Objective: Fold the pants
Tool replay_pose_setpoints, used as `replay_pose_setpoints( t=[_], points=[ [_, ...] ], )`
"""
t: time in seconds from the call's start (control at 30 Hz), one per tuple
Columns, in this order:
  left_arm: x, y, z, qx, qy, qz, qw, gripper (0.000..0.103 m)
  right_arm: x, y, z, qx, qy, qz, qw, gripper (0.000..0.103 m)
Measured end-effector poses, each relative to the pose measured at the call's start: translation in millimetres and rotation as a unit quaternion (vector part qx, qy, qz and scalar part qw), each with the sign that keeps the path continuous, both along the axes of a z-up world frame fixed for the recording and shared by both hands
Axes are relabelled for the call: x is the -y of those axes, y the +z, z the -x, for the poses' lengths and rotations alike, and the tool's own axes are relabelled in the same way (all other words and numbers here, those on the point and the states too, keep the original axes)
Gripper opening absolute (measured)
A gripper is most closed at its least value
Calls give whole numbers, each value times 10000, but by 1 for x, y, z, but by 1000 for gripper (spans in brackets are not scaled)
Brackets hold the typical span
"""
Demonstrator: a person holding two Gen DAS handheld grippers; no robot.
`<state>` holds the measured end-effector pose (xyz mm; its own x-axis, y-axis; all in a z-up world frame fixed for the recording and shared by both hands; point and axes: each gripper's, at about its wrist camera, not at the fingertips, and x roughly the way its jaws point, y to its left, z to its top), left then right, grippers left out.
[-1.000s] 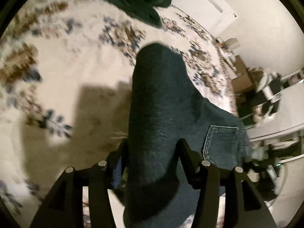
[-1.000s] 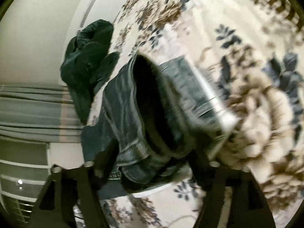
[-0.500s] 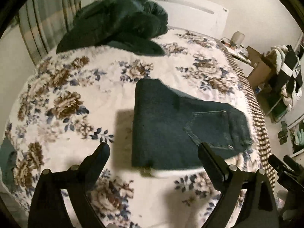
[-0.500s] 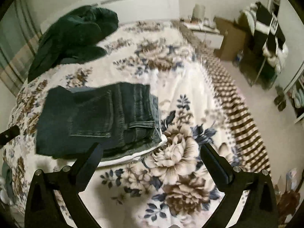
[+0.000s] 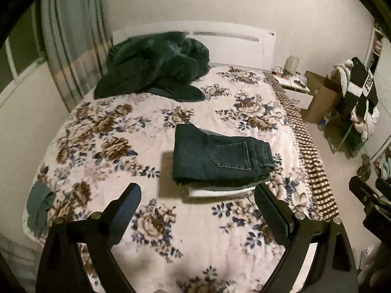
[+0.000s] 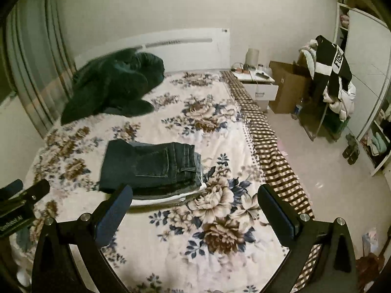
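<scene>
A folded pair of dark blue jeans [image 5: 217,158] lies back pocket up on top of a small stack of folded clothes in the middle of the floral bedspread [image 5: 122,131]. It also shows in the right wrist view [image 6: 149,166]. My left gripper [image 5: 198,195] is open and empty, held back above the near part of the bed. My right gripper [image 6: 195,197] is open and empty too, held back to the right of the left one. The left gripper's body shows at the left edge of the right wrist view [image 6: 17,202].
A heap of dark green clothing [image 5: 156,66] lies near the white headboard [image 5: 232,46]. A small teal cloth [image 5: 39,205] hangs at the bed's left edge. A nightstand [image 6: 256,83], a cardboard box [image 6: 288,90] and a clothes-laden rack [image 6: 330,78] stand on the right.
Both grippers let go of the jeans, opened and pulled back and up from the bed. The jeans now lie folded on the stack.
</scene>
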<state>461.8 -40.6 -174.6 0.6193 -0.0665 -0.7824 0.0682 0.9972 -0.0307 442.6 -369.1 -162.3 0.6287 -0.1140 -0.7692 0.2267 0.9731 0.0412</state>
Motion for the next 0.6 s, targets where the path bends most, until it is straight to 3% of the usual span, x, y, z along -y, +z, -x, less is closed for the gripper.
replay_pose_setpoints(
  t=[0.3, 0.6],
  points=[
    [8, 77, 102, 584, 213, 2, 9981, 95, -7, 96, 111, 523, 470, 2, 9975, 103],
    [2, 110, 159, 784, 440, 88, 9959, 95, -20, 156, 190, 823, 727, 79, 9939, 103]
  ],
)
